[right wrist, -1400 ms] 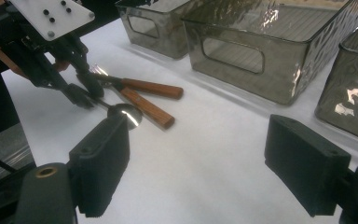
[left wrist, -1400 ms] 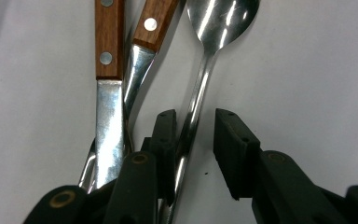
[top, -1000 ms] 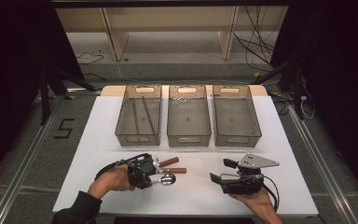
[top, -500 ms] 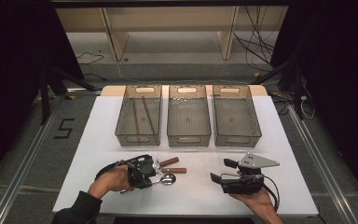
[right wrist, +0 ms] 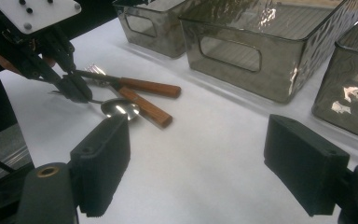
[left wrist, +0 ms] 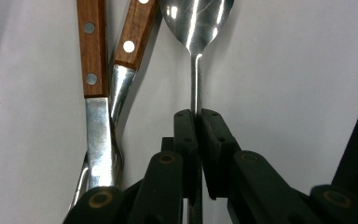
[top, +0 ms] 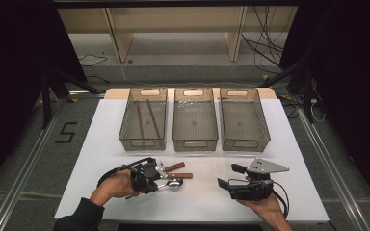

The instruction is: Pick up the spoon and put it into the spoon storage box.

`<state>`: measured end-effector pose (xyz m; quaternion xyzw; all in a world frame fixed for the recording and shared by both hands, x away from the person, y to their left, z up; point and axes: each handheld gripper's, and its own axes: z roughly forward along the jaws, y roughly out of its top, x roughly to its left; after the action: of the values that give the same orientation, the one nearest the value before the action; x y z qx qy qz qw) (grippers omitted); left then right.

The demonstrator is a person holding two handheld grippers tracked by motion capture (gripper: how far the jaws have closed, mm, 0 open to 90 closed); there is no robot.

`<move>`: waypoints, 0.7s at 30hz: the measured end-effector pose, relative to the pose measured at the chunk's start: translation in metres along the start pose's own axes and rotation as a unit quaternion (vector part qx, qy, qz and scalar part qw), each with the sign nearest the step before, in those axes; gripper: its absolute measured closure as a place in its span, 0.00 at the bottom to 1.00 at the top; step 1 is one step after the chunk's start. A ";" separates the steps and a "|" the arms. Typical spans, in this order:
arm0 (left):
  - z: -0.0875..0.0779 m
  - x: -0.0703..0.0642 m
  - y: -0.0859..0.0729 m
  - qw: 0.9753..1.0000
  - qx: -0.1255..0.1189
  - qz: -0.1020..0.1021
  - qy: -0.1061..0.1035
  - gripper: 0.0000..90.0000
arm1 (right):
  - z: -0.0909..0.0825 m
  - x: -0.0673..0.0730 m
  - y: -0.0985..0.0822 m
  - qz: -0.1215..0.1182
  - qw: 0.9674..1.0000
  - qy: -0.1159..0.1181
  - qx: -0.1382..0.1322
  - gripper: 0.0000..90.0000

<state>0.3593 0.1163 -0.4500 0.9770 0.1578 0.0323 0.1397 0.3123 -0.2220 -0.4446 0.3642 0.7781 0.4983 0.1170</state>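
White tabletop [top: 197,197] carries the spoon [left wrist: 196,28], whose handle the left gripper [left wrist: 196,116] has just clamped, ready to lift, while the right gripper [right wrist: 200,163] gapes empty

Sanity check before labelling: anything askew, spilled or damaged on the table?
Nothing stands out. Left tongs are shut on the steel spoon's neck, beside two wooden-handled utensils lying loose. Three smoky plastic bins sit in a straight row; two brown sticks lie in the leftmost.
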 end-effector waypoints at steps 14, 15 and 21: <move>-0.010 0.003 0.002 0.998 -0.048 -0.045 -0.010 0.94 | 0.000 -0.001 0.000 0.003 1.000 0.000 0.000 0.26; -0.011 0.004 0.002 0.998 -0.050 -0.045 -0.012 0.94 | 0.000 -0.001 0.000 0.003 1.000 0.000 -0.001 0.26; -0.012 0.007 0.002 0.996 -0.063 -0.059 -0.014 0.94 | 0.000 -0.001 0.000 0.003 1.000 0.000 0.000 0.26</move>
<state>0.3653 0.1197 -0.4375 0.9558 0.2105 0.0197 0.2045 0.3127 -0.2225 -0.4451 0.3665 0.7769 0.4988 0.1152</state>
